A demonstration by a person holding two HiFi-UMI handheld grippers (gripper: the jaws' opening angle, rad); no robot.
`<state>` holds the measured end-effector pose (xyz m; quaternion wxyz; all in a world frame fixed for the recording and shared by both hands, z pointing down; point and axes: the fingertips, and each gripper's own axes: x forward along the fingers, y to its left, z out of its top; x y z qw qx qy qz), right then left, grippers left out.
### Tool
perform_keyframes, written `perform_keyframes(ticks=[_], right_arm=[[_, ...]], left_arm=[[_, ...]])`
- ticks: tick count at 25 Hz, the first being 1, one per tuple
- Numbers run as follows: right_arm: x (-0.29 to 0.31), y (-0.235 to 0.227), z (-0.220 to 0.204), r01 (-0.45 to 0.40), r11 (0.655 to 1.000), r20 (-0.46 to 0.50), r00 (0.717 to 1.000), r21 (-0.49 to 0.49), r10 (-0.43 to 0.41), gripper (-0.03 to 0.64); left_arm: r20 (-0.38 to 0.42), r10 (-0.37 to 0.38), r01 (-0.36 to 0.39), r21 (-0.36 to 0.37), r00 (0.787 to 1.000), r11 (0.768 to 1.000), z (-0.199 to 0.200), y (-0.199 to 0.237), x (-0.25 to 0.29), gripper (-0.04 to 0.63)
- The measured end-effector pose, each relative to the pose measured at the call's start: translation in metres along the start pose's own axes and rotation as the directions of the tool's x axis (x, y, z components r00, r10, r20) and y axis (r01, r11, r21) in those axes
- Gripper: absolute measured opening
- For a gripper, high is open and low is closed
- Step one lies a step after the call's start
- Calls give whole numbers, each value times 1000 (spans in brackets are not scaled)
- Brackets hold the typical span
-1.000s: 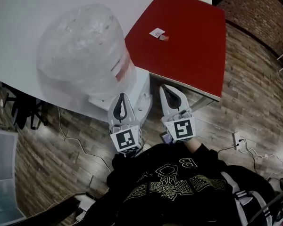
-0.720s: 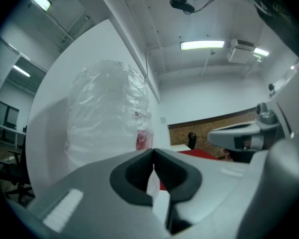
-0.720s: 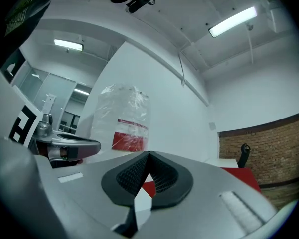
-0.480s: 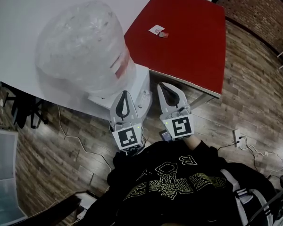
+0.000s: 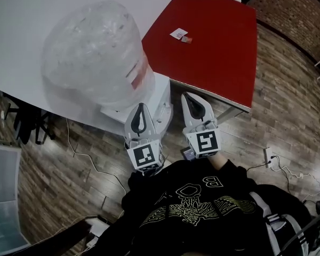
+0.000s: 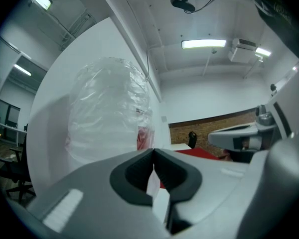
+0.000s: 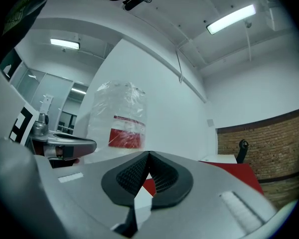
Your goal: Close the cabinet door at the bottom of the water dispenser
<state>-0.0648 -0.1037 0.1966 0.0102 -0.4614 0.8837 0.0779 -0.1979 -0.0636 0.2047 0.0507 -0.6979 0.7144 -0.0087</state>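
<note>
The white water dispenser [image 5: 159, 97] stands against the wall, seen from above, with a plastic-wrapped water bottle [image 5: 93, 57] on top. Its bottom cabinet door is hidden from every view. My left gripper [image 5: 141, 107] is held level at the dispenser's front top edge, shut with nothing between its jaws. My right gripper [image 5: 188, 97] hovers just right of the dispenser, also shut and empty. In the left gripper view the shut left gripper [image 6: 153, 151] points past the bottle [image 6: 109, 113]. In the right gripper view the shut right gripper [image 7: 148, 154] has the bottle [image 7: 120, 118] ahead on the left.
A red table [image 5: 218, 47] stands right of the dispenser with small items [image 5: 180, 36] on it. Cables and a power strip [image 5: 268, 156] lie on the wood floor. Dark chairs [image 5: 26, 124] stand at the left. A white wall [image 5: 21, 15] lies behind the dispenser.
</note>
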Motion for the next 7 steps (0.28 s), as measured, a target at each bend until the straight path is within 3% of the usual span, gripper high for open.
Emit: perform_keyframes(ticks=[7], right_arm=[[-1,-7,-11,28,998,-49,998,50,-25,-2]], left_arm=[[0,-3,3,1,1000,1000,-1,-2,2,6]])
